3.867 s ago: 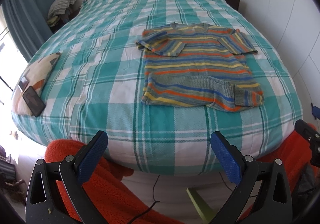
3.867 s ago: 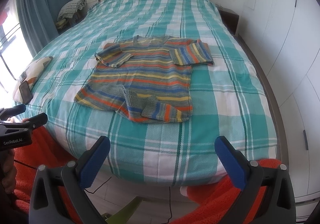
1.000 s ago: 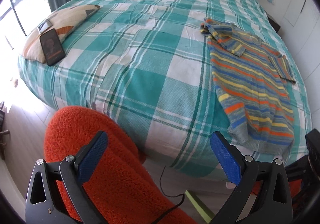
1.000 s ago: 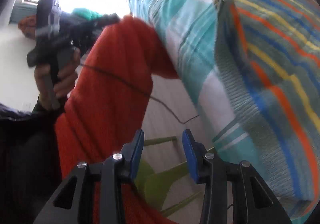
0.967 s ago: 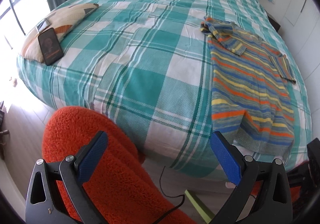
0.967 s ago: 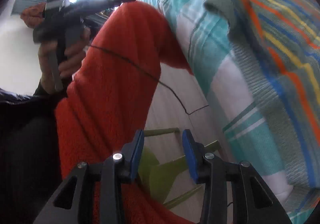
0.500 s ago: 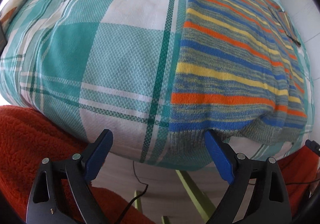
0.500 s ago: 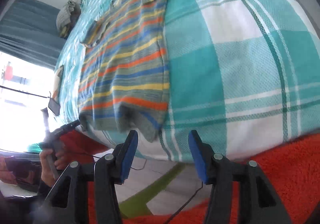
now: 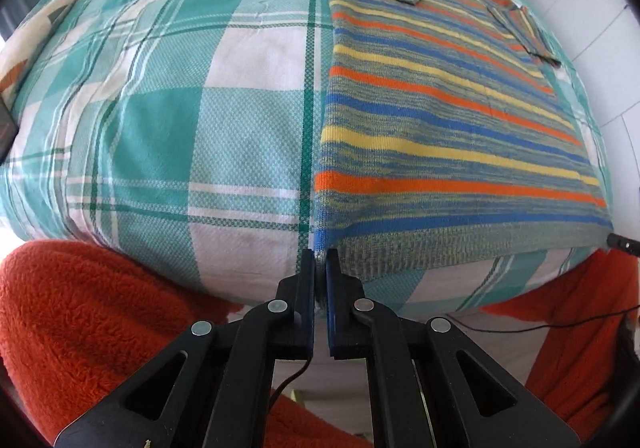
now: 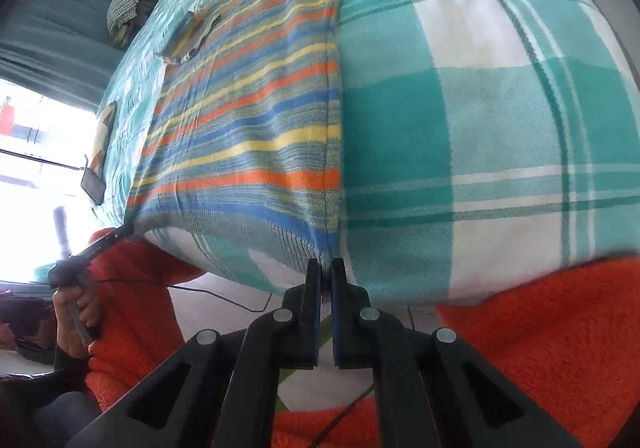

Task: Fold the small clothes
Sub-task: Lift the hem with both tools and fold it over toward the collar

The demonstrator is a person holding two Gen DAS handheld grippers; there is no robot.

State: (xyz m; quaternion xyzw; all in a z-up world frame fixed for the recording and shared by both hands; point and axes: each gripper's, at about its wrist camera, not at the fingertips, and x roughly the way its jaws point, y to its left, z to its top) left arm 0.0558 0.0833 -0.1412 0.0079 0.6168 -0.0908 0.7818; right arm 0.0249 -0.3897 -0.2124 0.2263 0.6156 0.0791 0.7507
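Sweater [image 9: 440, 119]: striped, flat on the plaid bed [image 9: 180, 107], hem at the near edge.
Left gripper [image 9: 319, 260]: fingers pinching one hem corner.
Right gripper [image 10: 326, 268]: fingers pinching the opposite hem corner.

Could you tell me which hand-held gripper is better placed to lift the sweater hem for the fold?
Neither alone: the left hand-held gripper and right hand-held gripper each clamp a hem corner of the striped sweater.

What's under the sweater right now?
The checked bedspread lies under the sweater; anything else beneath is covered. Both grippers pinch its hem corners.
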